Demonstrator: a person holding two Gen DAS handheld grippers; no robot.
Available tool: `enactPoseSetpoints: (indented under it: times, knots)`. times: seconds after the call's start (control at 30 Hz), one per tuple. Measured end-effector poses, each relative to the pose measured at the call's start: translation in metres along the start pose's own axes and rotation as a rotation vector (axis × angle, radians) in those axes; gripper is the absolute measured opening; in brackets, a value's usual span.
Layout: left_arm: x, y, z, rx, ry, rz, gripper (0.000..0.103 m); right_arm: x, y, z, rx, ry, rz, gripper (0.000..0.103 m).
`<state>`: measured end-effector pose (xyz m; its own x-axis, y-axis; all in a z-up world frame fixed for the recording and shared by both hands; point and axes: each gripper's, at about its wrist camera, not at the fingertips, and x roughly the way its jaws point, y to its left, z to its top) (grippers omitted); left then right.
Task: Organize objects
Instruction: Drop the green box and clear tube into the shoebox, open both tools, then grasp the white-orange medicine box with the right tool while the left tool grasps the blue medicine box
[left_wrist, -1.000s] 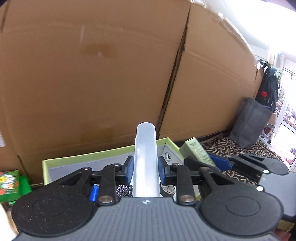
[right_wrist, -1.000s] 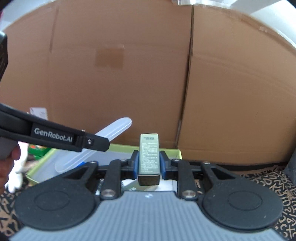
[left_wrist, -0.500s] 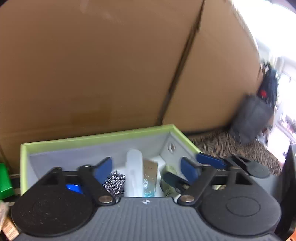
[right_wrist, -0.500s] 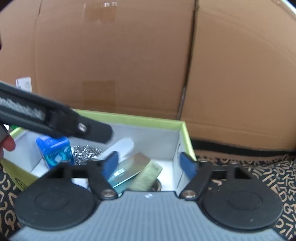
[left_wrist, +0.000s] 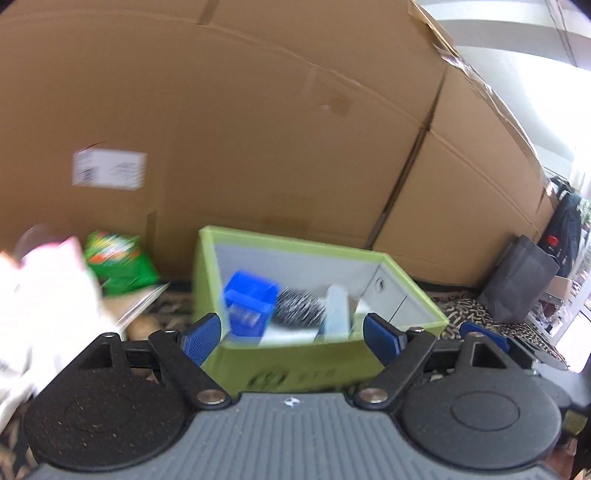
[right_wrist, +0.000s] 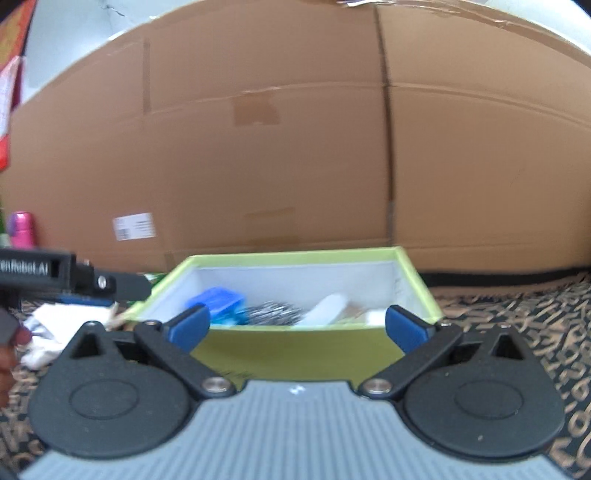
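I am seeing both grippers, left gripper (left_wrist: 291, 334) and right gripper (right_wrist: 295, 325), holding their fingers wide, gripping nothing. The white tube (left_wrist: 337, 308) is lying in the green box (left_wrist: 295, 360), its long axis leaning up toward the cardboard wall (left_wrist: 258, 129).

- We see bright daylight blowing out the window area (left_wrist: 576, 325) at three o'clock in the left wrist view; detail is lost there to glare.
- We get even, soft light on the cardboard wall (right_wrist: 295, 147), with no hard shadows.
- Motion blur smears the left view most, worst on the white cloth (left_wrist: 48, 302) and green packet (left_wrist: 118, 262) at nine o'clock.
- The green box (right_wrist: 295, 354) looks soft in both views.
- Fisheye distortion bows the cardboard's top edge toward twelve o'clock.
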<state>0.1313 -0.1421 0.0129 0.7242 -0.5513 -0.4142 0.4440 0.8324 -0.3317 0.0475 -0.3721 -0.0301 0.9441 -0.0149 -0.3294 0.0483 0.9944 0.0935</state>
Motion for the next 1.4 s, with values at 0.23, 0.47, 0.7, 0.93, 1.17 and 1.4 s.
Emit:
enactPoseSetpoints:
  times: [0.23,0.47,0.7,0.93,1.17,1.4]
  knots:
    - [-0.060,0.044,-0.037,-0.070,0.027,0.132,0.087,-0.031,0.059,-0.007,-0.036,0.041,0.102,0.103]
    - [-0.100,0.092,-0.058,-0.116,0.042,0.264,0.087,-0.036,0.111,-0.029,-0.066,0.116,0.202,0.103]
    - [-0.119,0.155,-0.047,-0.173,0.030,0.381,0.087,-0.030,0.152,-0.038,-0.108,0.170,0.262,0.103]
    - [-0.098,0.224,-0.021,-0.273,0.046,0.469,0.087,-0.011,0.190,-0.030,-0.132,0.174,0.299,0.103]
    - [-0.078,0.254,-0.010,-0.296,0.075,0.423,0.087,0.037,0.242,-0.011,-0.149,0.162,0.362,0.096]
    - [-0.064,0.275,-0.001,-0.249,0.099,0.415,0.084,0.101,0.296,-0.010,-0.206,0.235,0.432,0.075]
